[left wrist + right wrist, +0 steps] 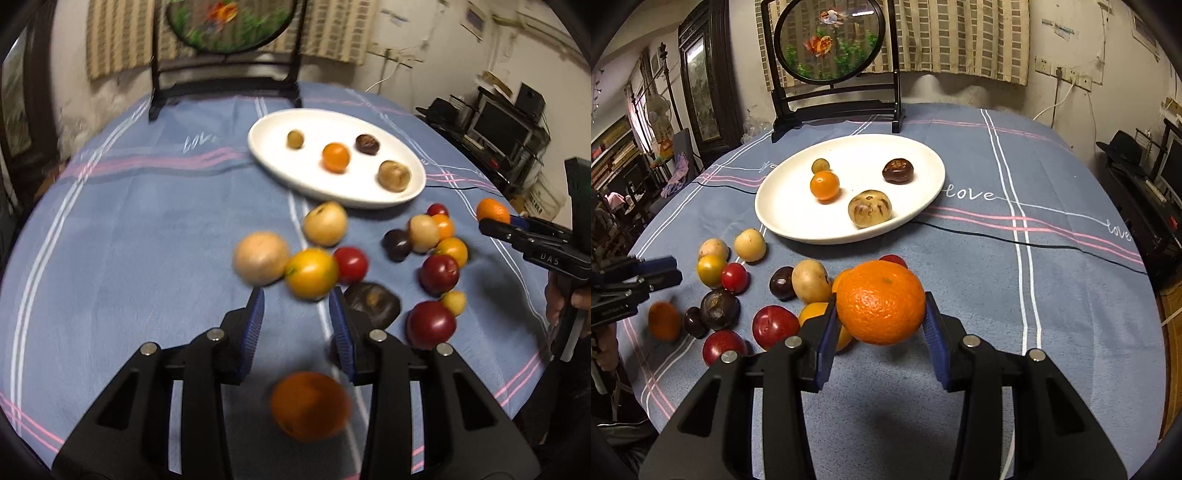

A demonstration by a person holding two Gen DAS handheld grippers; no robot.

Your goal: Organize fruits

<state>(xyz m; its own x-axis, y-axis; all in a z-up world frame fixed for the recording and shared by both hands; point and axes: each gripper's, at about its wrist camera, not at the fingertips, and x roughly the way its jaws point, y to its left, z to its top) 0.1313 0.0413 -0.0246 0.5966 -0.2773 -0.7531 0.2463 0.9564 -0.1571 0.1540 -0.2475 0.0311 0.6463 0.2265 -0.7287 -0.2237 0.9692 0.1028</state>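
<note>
My right gripper [880,297] is shut on a large orange [882,314] and holds it above the table; the left wrist view shows that gripper [496,218] at the right edge with the orange [491,208] in it. My left gripper [297,297] stands open with nothing between its blue pads [255,325]. A blurred orange fruit [310,406] lies low between its arms, behind the pads. A yellow-orange fruit [312,273] sits just beyond the tips. The white oval plate [260,147] holds several fruits, among them a small orange [824,184].
Several loose fruits, red, tan, dark and yellow, lie on the blue tablecloth [1052,295] between plate and grippers. A black-framed round fish screen [827,40] stands at the back of the table. A thin black cable [1034,243] crosses the cloth right of the plate.
</note>
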